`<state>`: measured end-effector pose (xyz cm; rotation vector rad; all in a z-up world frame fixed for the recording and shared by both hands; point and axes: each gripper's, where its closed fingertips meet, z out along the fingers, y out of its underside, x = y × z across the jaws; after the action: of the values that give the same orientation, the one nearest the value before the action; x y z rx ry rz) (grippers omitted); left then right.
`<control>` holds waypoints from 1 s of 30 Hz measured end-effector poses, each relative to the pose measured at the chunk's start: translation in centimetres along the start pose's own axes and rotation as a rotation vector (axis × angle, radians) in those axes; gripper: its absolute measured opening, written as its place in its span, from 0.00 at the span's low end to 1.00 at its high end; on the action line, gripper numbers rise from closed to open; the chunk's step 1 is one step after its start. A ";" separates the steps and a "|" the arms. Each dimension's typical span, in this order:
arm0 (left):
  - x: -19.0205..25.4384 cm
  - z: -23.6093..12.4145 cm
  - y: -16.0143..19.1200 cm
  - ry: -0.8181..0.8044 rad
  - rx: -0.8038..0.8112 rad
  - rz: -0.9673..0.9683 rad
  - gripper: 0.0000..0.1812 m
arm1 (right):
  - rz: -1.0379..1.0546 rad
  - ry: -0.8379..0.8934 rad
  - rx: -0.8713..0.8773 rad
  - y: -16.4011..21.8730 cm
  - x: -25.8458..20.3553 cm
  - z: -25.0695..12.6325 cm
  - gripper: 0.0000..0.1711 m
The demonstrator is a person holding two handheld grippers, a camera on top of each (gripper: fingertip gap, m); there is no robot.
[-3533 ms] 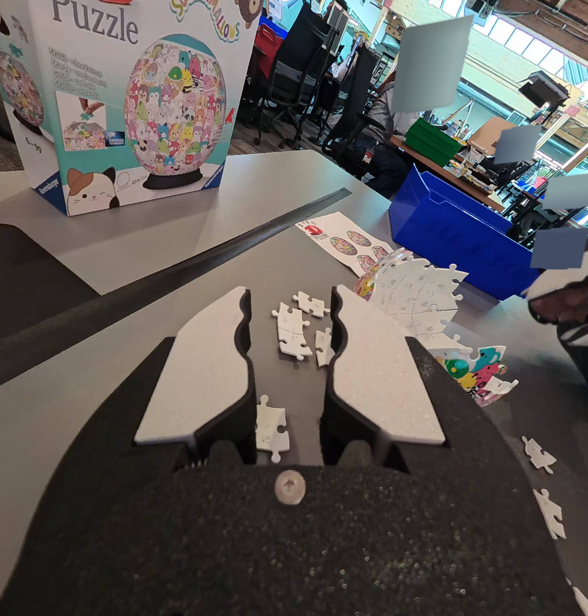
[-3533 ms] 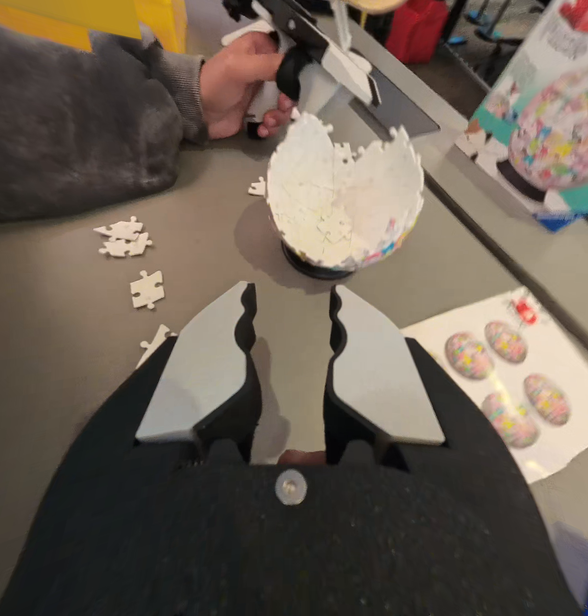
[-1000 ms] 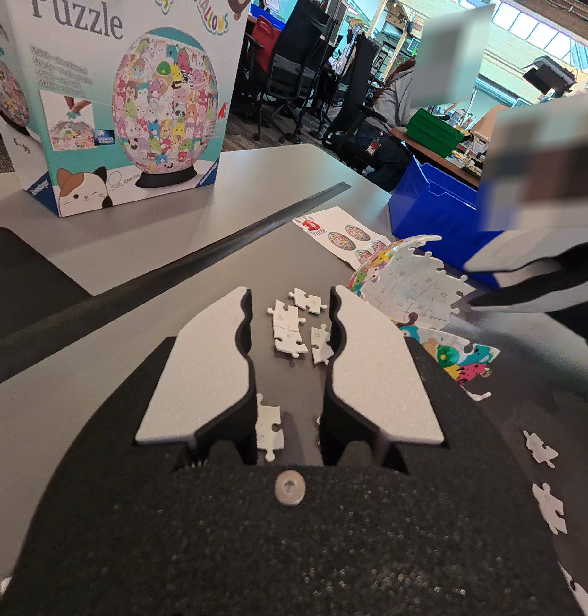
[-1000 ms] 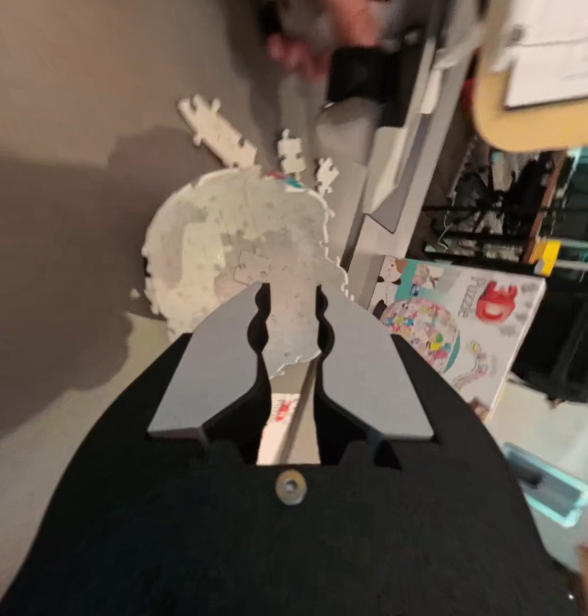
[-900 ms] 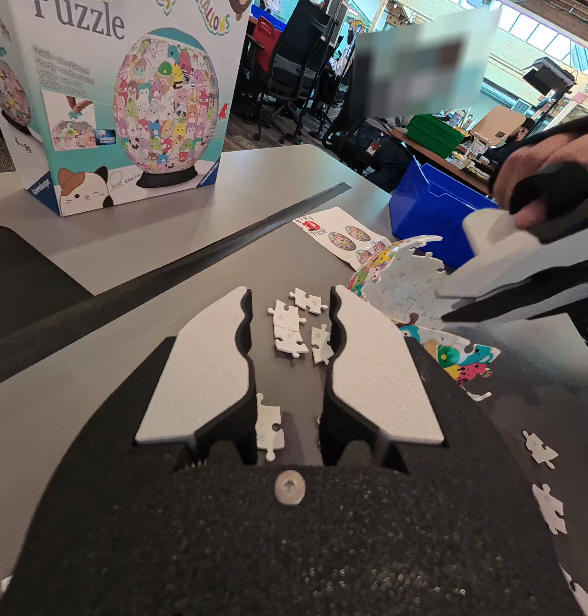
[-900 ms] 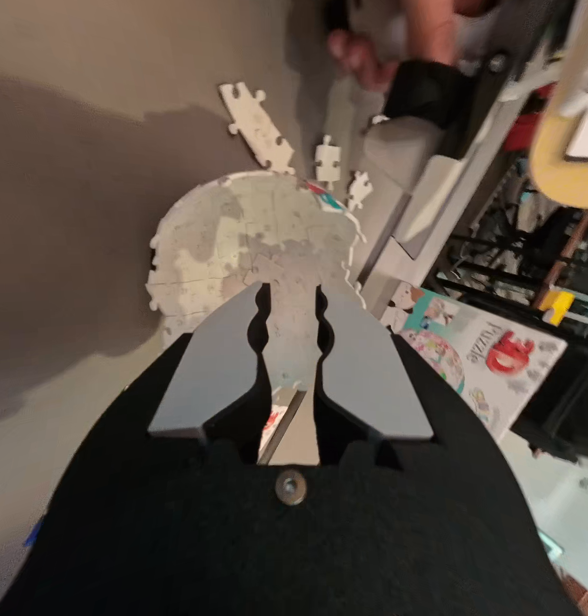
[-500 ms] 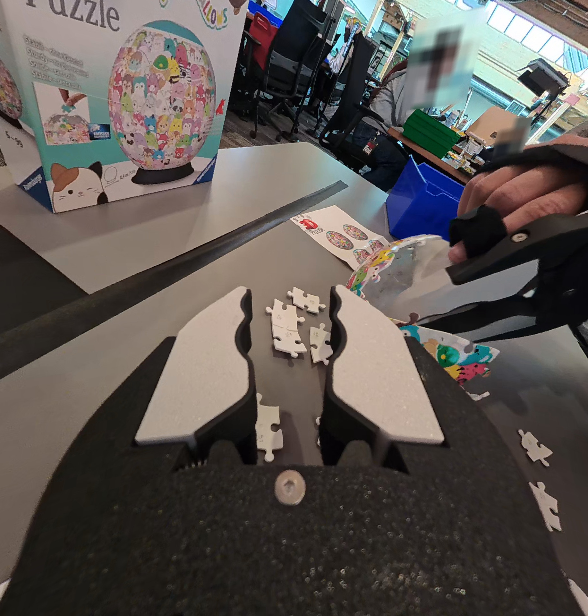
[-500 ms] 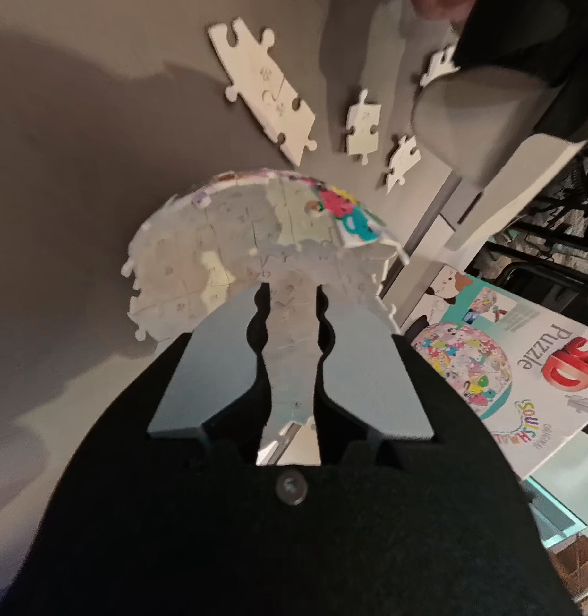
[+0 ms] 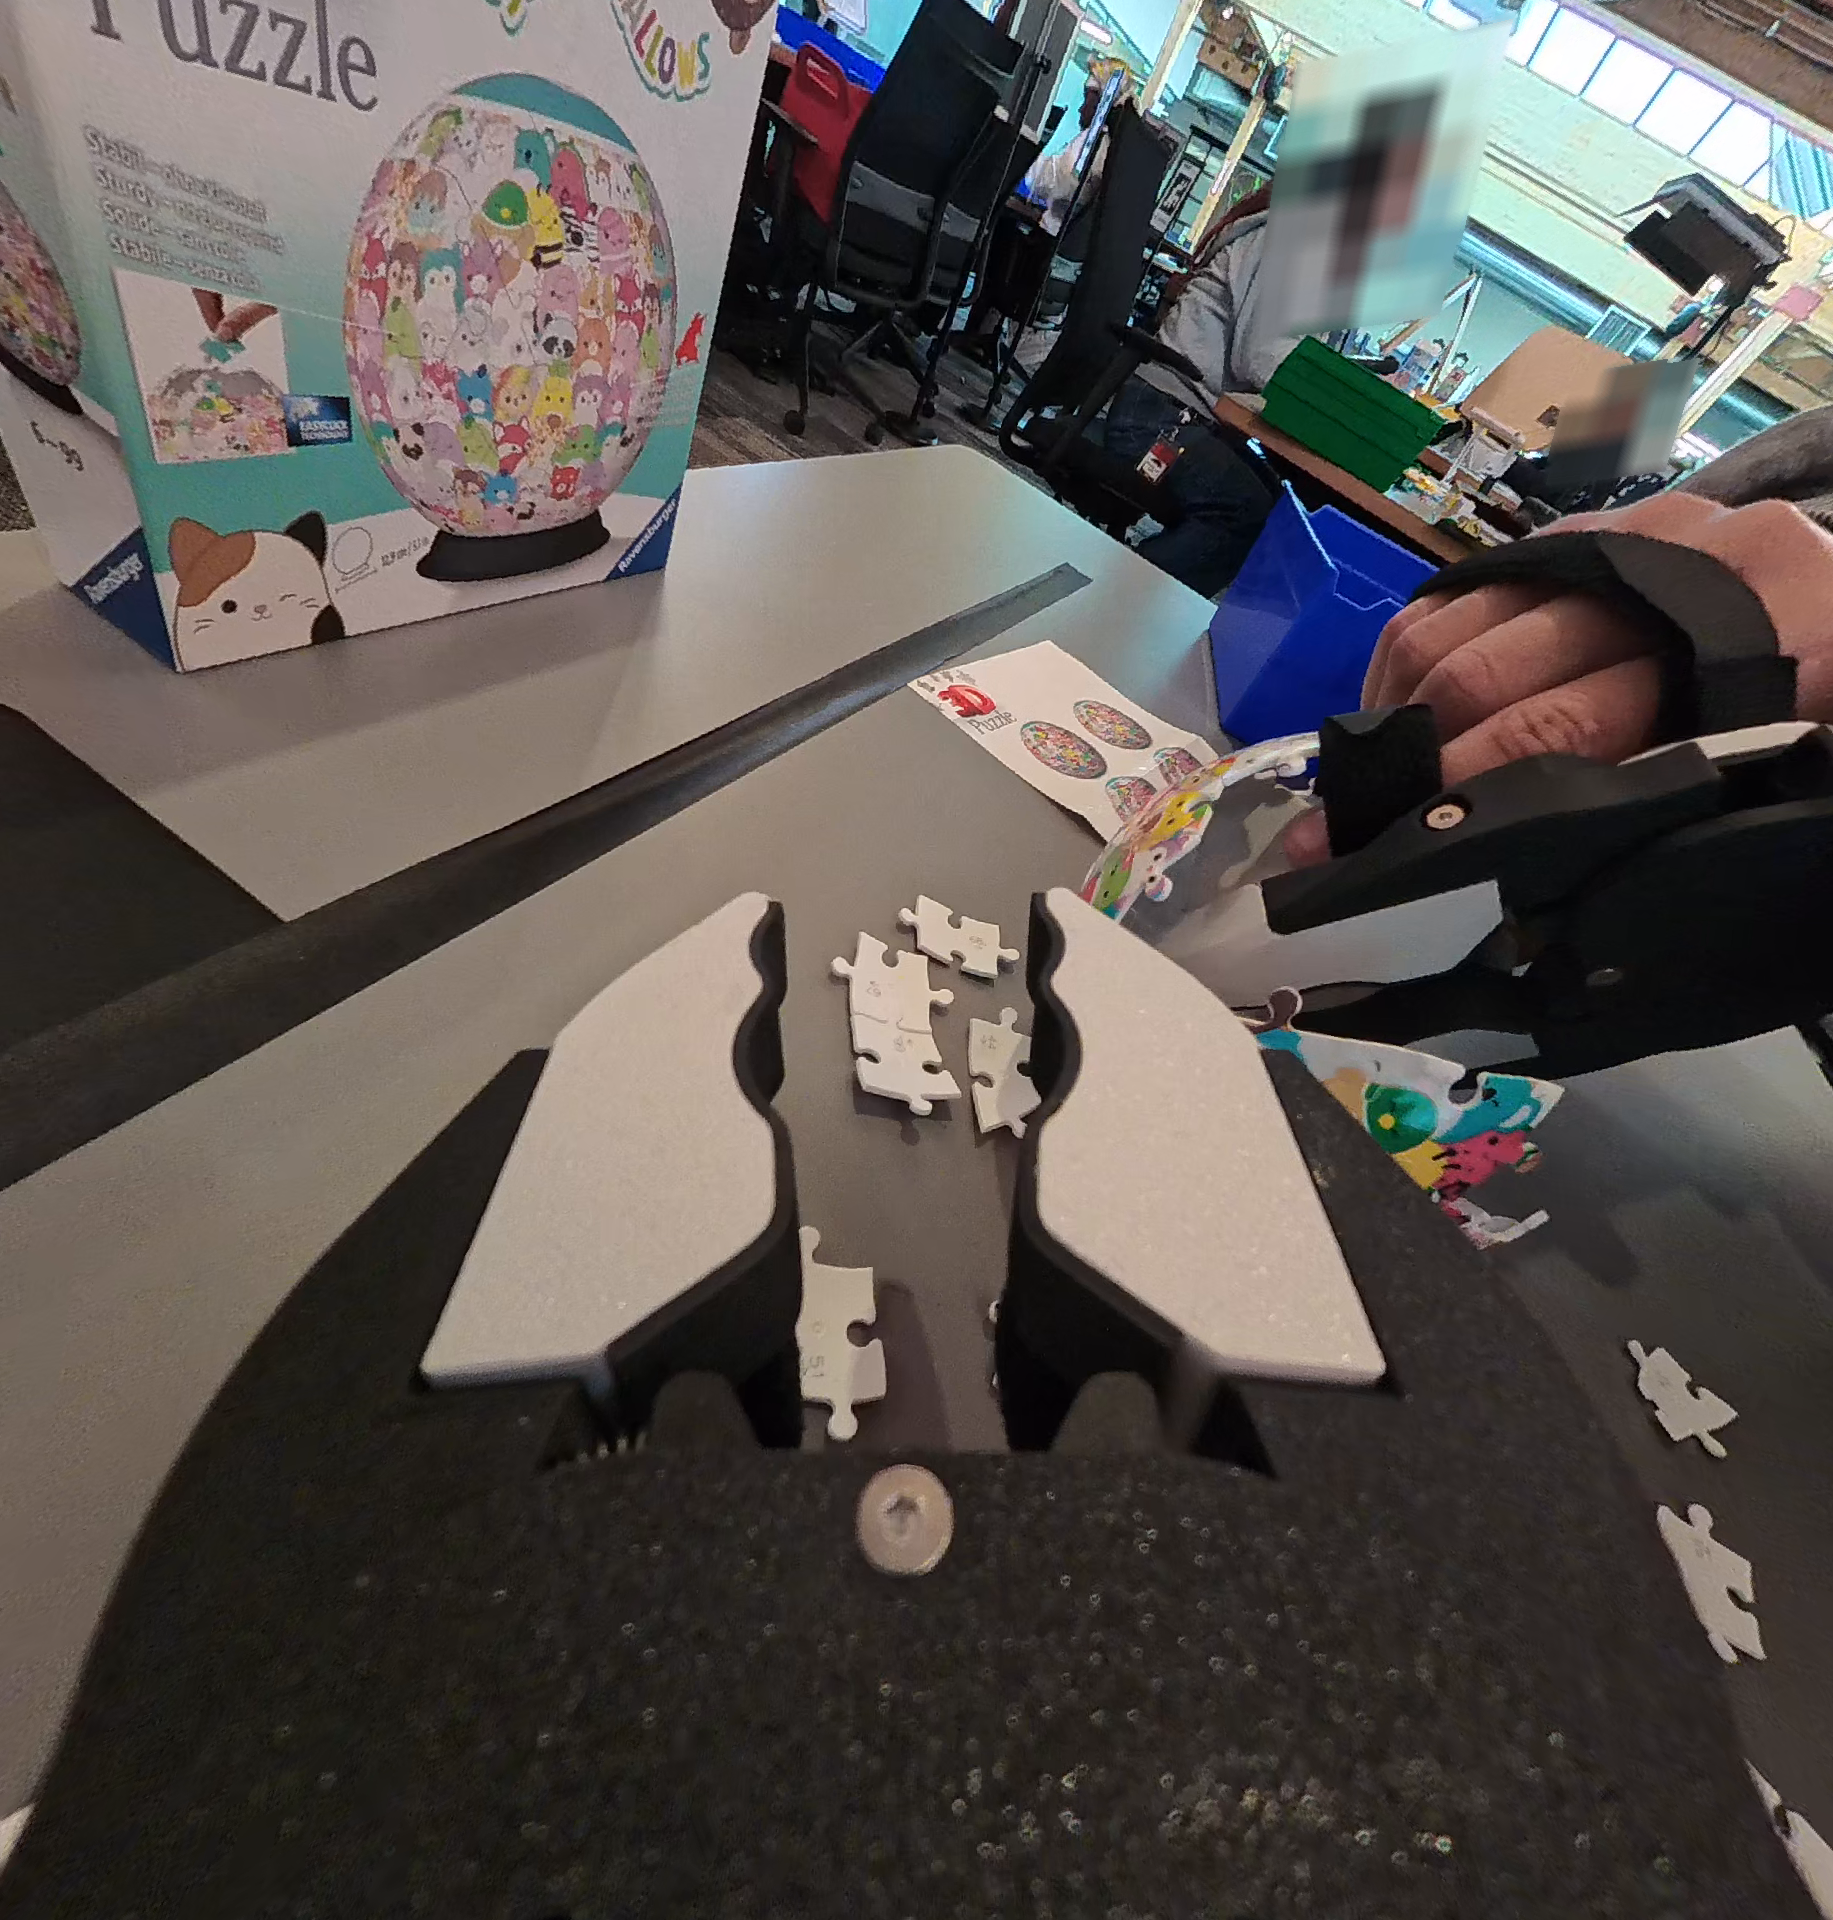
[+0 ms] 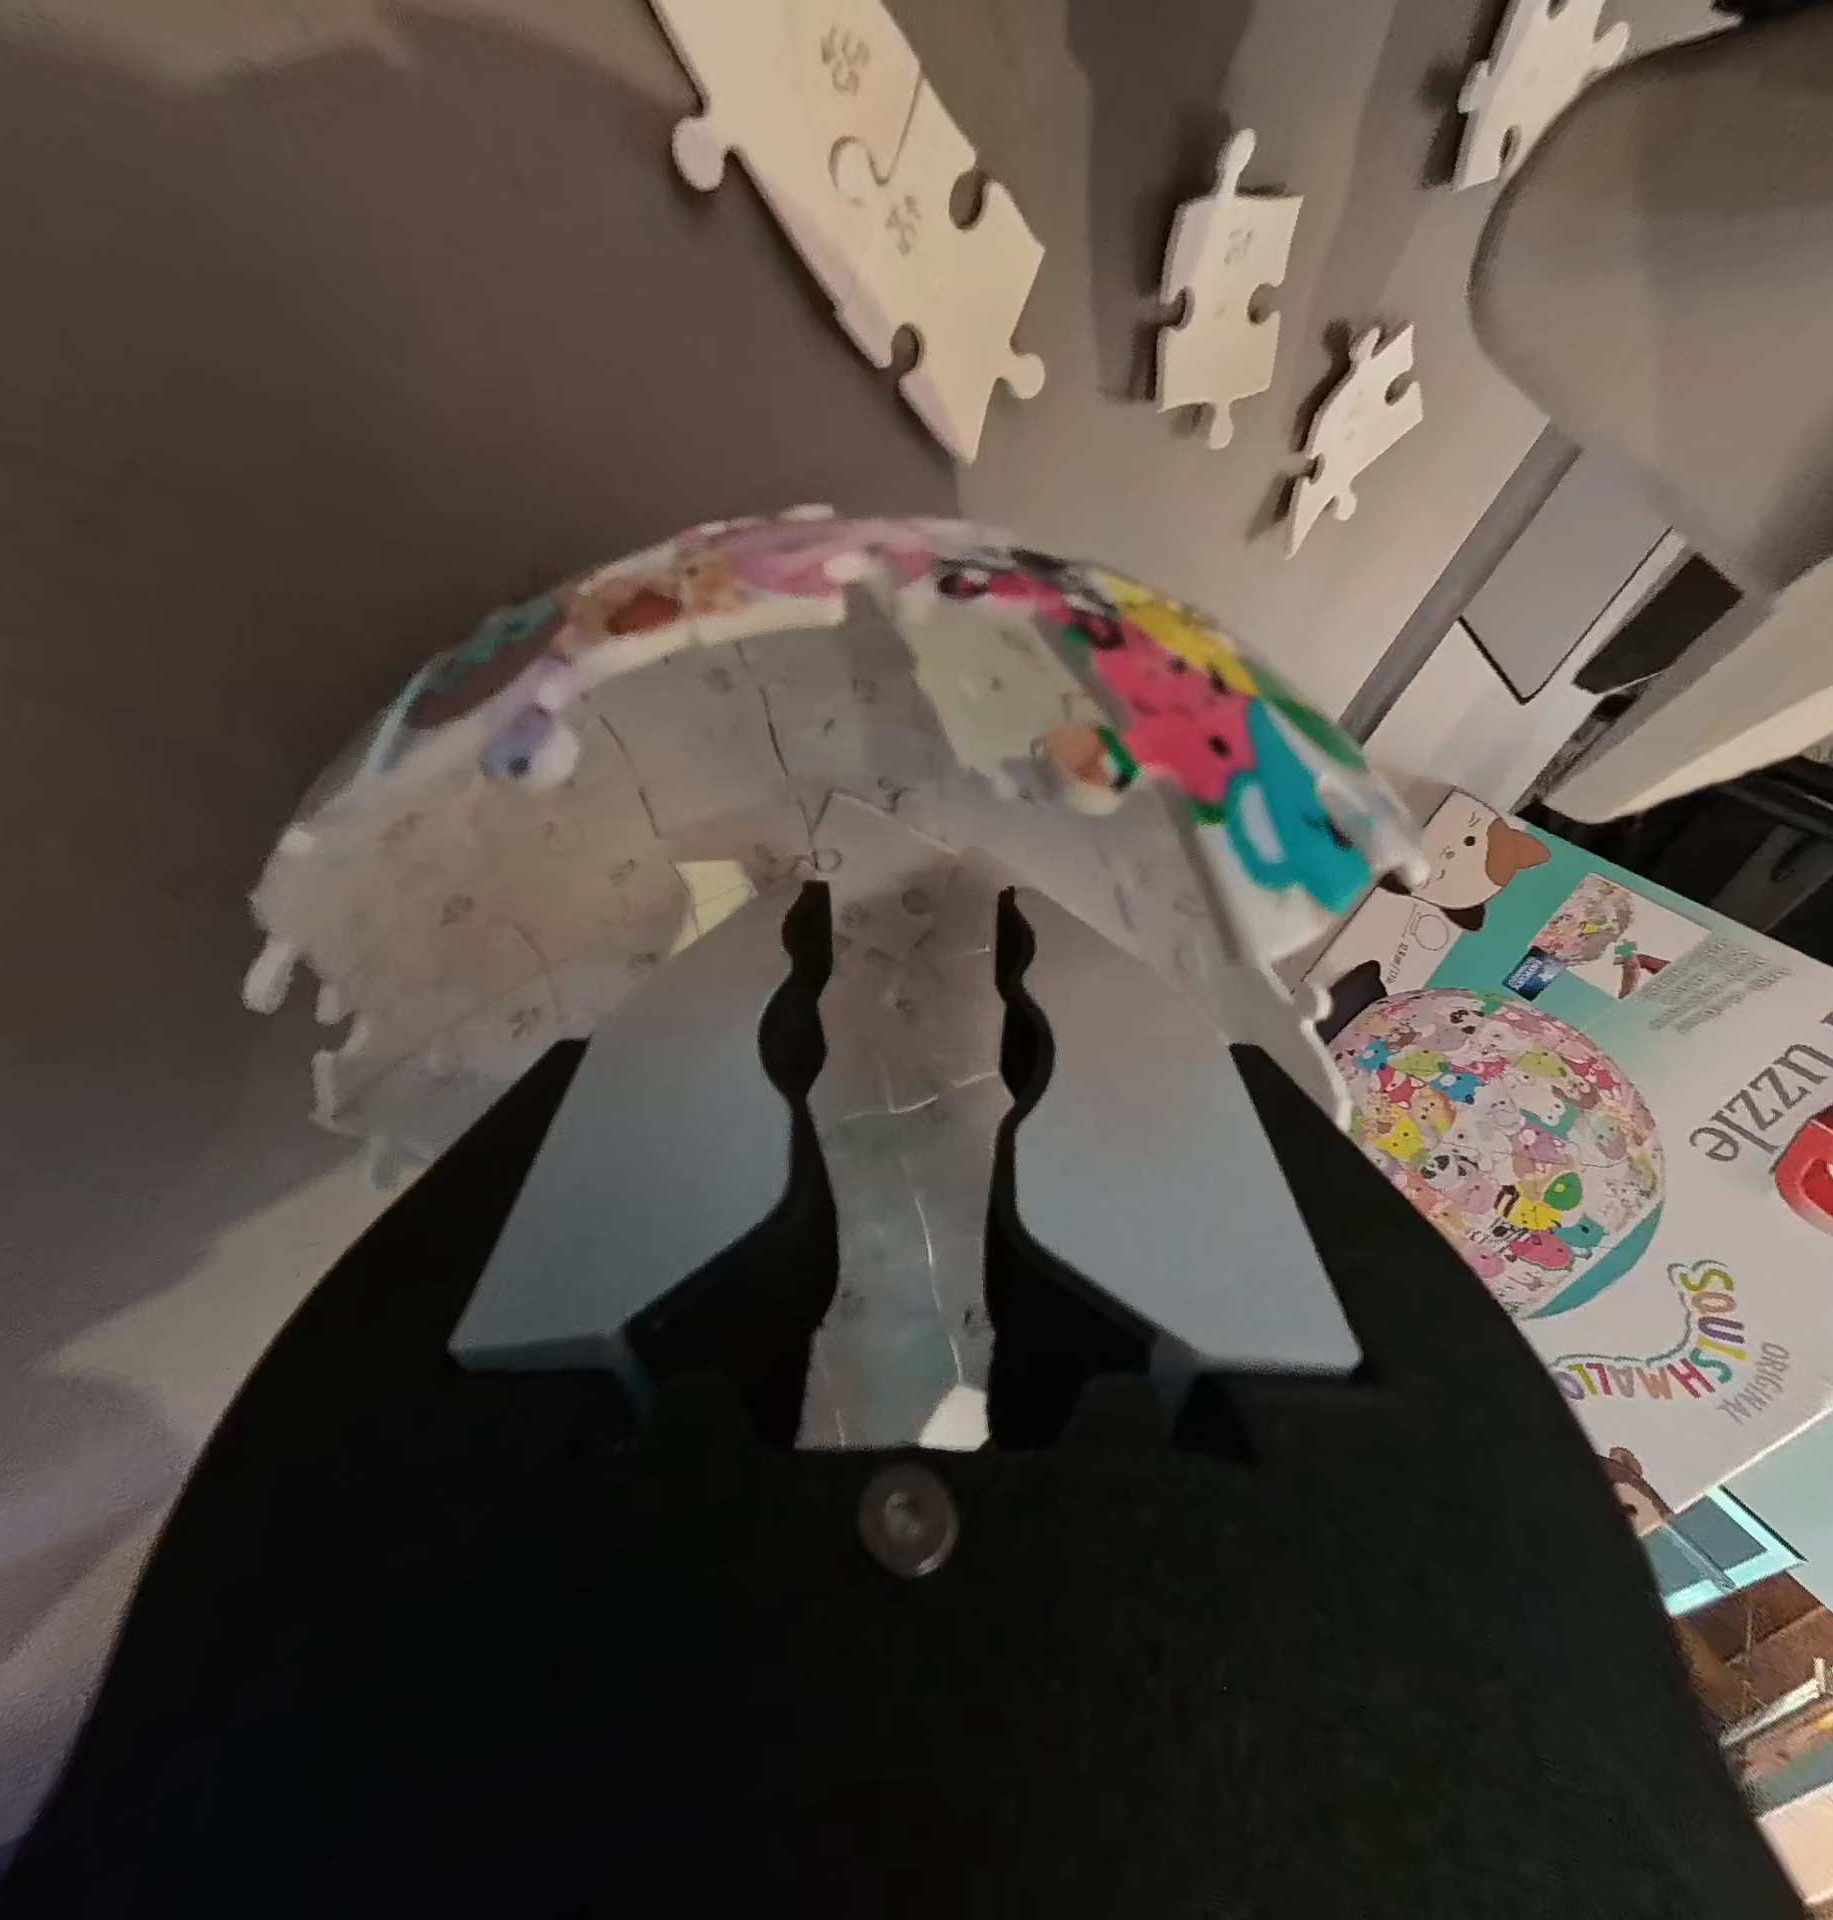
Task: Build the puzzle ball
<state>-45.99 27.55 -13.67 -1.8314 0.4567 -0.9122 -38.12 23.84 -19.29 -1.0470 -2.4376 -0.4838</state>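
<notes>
The half-built puzzle ball (image 10: 839, 748) is held by its wall between the narrowed fingers of the right hand-held gripper (image 10: 907, 935), tilted above the grey worktop (image 10: 268, 364). The left hand-held gripper (image 9: 904, 935) is kept wide over loose white pieces (image 9: 896, 1023), gripping nothing.

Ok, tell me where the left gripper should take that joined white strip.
Probably across its narrow width, near the middle, coming down from above: the joined strip lies flat on the table, its length running away from the open left gripper.
</notes>
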 end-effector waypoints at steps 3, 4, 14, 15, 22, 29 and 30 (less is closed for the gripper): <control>0.0 0.1 0.0 0.000 -0.003 0.003 0.24 | -0.012 0.009 -0.010 0.0 -0.2 0.3 0.20; 0.0 0.1 0.0 0.000 -0.004 0.004 0.24 | -0.012 0.012 -0.013 0.1 -0.2 0.4 0.20; 0.0 0.1 0.1 -0.002 -0.005 0.007 0.24 | -0.041 0.043 -0.019 0.0 -0.4 -0.3 0.17; 0.0 0.1 0.1 -0.003 -0.004 0.008 0.24 | -0.048 0.041 -0.015 0.0 -0.5 -0.4 0.15; 0.1 0.1 0.1 -0.002 -0.007 0.008 0.24 | -0.050 0.029 -0.027 -0.2 -0.9 -0.3 0.16; 0.1 0.1 0.1 -0.002 -0.007 0.010 0.24 | -0.047 0.009 -0.056 0.0 -0.8 0.5 0.18; 0.1 0.1 0.1 -0.002 -0.007 0.011 0.24 | -0.052 0.008 -0.056 0.0 -0.8 0.6 0.18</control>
<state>-45.83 27.50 -13.74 -1.8346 0.4687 -0.9023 -37.79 23.64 -20.19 -1.0046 -2.4626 -0.5758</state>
